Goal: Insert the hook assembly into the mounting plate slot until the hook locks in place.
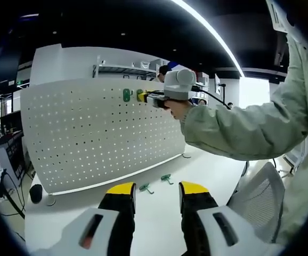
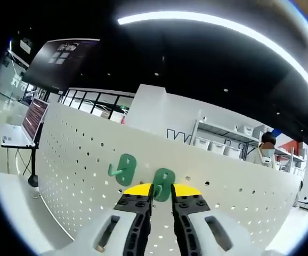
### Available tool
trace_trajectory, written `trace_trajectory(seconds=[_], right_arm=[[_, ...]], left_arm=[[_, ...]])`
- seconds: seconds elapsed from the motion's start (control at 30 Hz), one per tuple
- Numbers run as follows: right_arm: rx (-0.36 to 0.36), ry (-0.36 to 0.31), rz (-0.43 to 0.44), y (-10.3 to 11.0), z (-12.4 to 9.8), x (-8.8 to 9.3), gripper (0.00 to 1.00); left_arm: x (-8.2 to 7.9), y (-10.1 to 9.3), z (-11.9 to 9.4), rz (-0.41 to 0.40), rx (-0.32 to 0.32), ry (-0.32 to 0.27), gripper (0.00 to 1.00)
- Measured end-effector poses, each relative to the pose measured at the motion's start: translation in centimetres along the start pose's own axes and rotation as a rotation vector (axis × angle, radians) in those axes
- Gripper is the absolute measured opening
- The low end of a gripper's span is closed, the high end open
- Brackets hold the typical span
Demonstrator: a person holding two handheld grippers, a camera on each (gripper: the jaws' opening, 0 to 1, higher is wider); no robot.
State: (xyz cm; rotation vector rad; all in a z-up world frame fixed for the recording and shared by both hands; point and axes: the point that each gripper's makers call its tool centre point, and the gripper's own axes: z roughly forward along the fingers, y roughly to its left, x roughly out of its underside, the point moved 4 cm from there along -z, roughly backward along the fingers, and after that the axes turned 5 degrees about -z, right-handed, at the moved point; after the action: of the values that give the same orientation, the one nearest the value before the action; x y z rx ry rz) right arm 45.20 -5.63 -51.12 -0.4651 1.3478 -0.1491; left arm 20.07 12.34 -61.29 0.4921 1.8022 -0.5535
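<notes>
Right tongs (image 2: pixel 161 198) clamped on a green hook (image 2: pixel 163 184), yellow tips close together either side of it, hook pressed up against the white pegboard (image 2: pixel 79 160) near its top edge. The left gripper view shows the same thing from further back: the right tongs (image 1: pixel 143 96) are held at the board by a person's hand (image 1: pixel 176 108), sleeve in pale fabric.

A second green hook (image 2: pixel 123 171) hangs on the board just beside the held one, to its left in the right gripper view. It looks seated already (judging by how it sits flat with no tool on it).

Progress: the insertion seems under way, not finished. The held hook is at the board face, but whether its tabs are in the holes or locked I cannot tell; the tongs hide the contact. Left to do, by my reading: push home until it locks, then let go.

Left tongs (image 1: pixel 156 196) apart, nothing between them, hovering low over the white bench (image 1: pixel 196 162).

Two more green hooks (image 1: pixel 157 183) lie loose on the bench in front of the board's foot, near each other.

Containers: pale bins on a shelf rack (image 2: pixel 220 143) behind the board; contents not readable. None on the bench that I can make out.
</notes>
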Motion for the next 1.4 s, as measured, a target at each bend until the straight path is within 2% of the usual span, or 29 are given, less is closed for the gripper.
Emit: trace_trajectory(seconds=[0.3,0.47,0.7,0.9,1.4], right_arm=[[-0.014,0.014,0.012,0.2,-0.9,0.0,0.18],[-0.037,0.023,0.028,0.5,-2.3,0.0,0.21],[-0.075,0.062,0.062,1.2,-4.8,0.9,0.24],[-0.099,0.117,0.084,1.7,-7.2,2.8,0.26],[-0.241,0.21,0.096,5.4,-13.8,4.7,0.31]], left_arm=[[-0.1,0.0,-0.2,-0.002,-0.006,-0.008,0.34],[-0.1,0.0,-0.4,-0.002,-0.008,-0.013,0.34],[-0.4,0.0,-0.6,0.0,-0.013,-0.024,0.34],[-0.6,-0.3,-1.1,0.01,-0.012,-0.033,0.34],[-1.0,-0.6,-1.9,0.034,-0.012,-0.047,0.34]])
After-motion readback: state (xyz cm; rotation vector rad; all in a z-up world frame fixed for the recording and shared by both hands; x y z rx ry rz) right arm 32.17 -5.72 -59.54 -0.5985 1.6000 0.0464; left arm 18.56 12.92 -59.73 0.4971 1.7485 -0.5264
